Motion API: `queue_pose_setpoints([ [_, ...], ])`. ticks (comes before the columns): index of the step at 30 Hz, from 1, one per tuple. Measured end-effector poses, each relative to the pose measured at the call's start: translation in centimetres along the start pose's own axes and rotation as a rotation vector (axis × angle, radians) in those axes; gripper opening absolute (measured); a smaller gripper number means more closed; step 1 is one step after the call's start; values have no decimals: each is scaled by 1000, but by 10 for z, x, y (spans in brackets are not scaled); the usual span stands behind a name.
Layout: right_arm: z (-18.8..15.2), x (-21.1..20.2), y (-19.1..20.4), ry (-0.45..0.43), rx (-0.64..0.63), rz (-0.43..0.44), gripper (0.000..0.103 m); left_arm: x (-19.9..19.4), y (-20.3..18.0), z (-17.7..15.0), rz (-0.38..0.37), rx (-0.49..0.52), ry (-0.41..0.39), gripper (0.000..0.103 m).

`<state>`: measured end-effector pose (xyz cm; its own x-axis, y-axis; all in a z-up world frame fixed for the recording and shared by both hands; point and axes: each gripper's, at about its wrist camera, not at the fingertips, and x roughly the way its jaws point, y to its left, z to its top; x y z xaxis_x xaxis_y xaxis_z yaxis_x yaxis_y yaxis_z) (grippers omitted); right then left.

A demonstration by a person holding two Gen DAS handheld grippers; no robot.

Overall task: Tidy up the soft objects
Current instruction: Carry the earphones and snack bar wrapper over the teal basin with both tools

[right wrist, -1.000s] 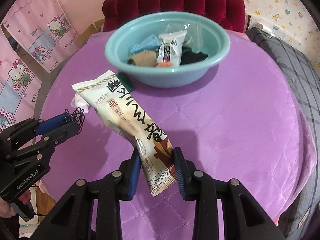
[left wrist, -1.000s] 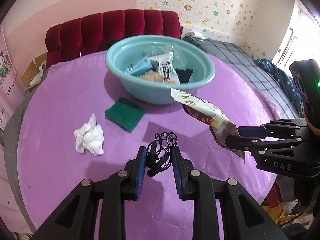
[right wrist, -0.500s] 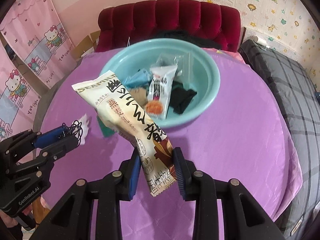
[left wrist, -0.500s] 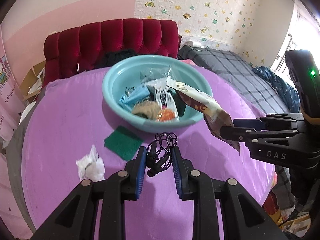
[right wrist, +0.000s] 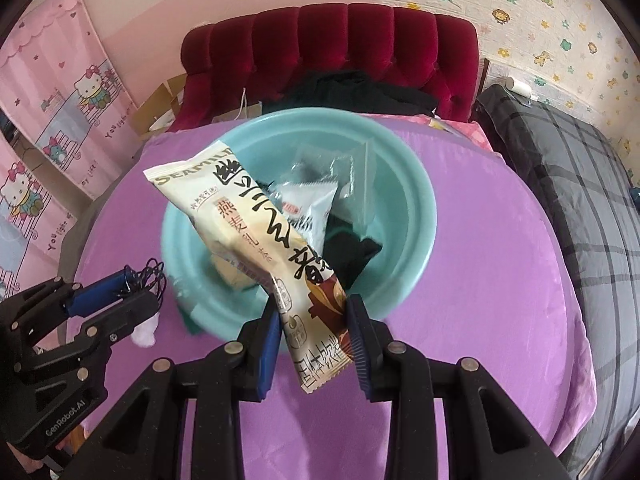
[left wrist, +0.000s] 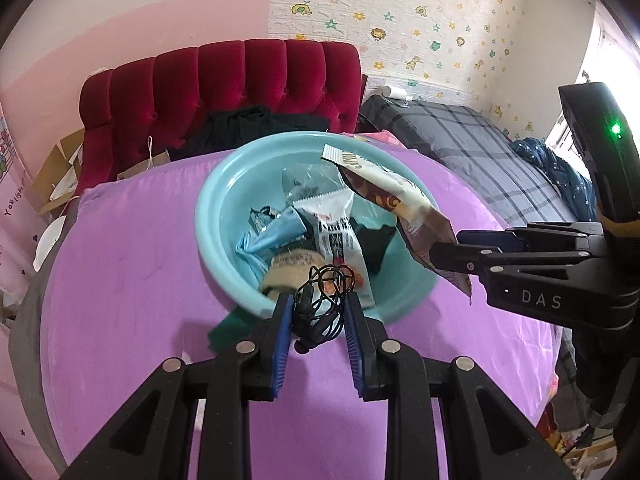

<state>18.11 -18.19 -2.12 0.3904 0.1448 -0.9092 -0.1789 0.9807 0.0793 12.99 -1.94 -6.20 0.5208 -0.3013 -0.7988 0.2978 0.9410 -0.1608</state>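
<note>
A light blue basin (left wrist: 224, 208) (right wrist: 408, 184) stands on the purple round table (left wrist: 120, 280) (right wrist: 480, 280) and holds snack packets, a blue mask and dark cloth. My left gripper (left wrist: 318, 306) (right wrist: 132, 292) is shut on a tangled black cable (left wrist: 326, 300) and holds it over the basin's near rim. My right gripper (right wrist: 314, 320) (left wrist: 450, 254) is shut on a long cream snack packet (right wrist: 256, 232) (left wrist: 396, 200), which hangs over the basin.
A green scouring pad (left wrist: 228, 330) lies by the basin's near side. A white tissue (right wrist: 146, 330) lies on the table under the left gripper. A red tufted headboard (left wrist: 240, 80) and a plaid bed (left wrist: 480, 152) stand behind the table.
Both grippers have risen and moved forward toward the basin with their loads. The cable and the snack packet now hang over the basin rather than over the bare table.
</note>
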Motion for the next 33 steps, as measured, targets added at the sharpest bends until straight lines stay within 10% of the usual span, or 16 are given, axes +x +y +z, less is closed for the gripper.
queue_pose_setpoints([
  [33, 75, 125, -40, 72, 52, -52, 34, 125, 34, 64, 68, 6, 71, 28],
])
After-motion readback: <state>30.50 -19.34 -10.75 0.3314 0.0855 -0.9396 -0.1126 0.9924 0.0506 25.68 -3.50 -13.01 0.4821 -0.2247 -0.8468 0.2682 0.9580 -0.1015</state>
